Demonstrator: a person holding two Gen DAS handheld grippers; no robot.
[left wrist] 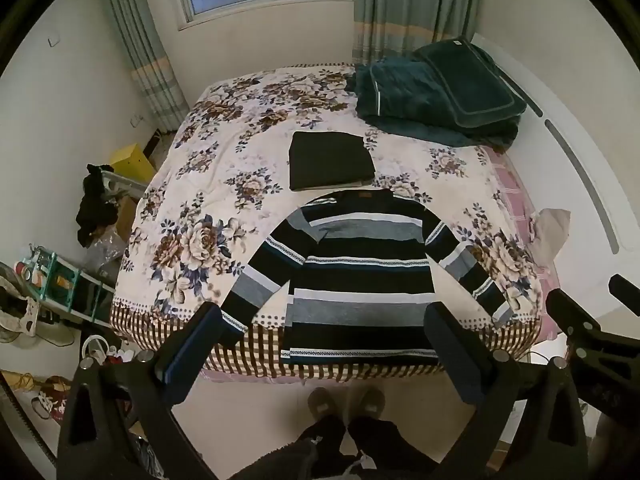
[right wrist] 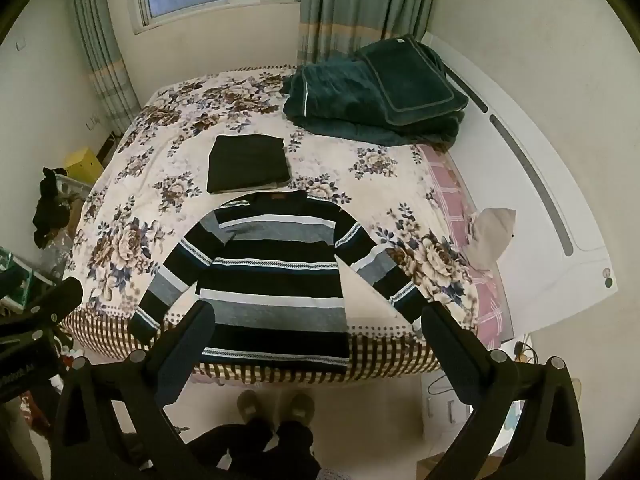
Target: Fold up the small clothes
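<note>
Daylight from a curtained window at the top of the frame falls on a bed (left wrist: 192, 184) covered in a floral spread, with a checked border along its near edge. At centre frame a striped sweater (left wrist: 360, 276) lies flat, face up, both sleeves angled outward and its hem reaching that near edge. Just above its collar sits a dark folded garment (left wrist: 330, 160), and a pile of green bedding (left wrist: 436, 92) fills the upper right.

Both tools hang above the floor short of the bed, holding nothing: the left gripper (left wrist: 326, 340) and the right gripper (right wrist: 316, 338) each have their jaws spread wide.

I judge the knit soft, limp and fairly light (it should drape and sag once lifted), so pinching a cuff or a shoulder seam, rather than mid-panel, looks the surest hold for turning a sleeve inward.

A small brown patch at the neckline (right wrist: 278, 197) is too small to read, and faint markings on the tool bodies are illegible.
</note>
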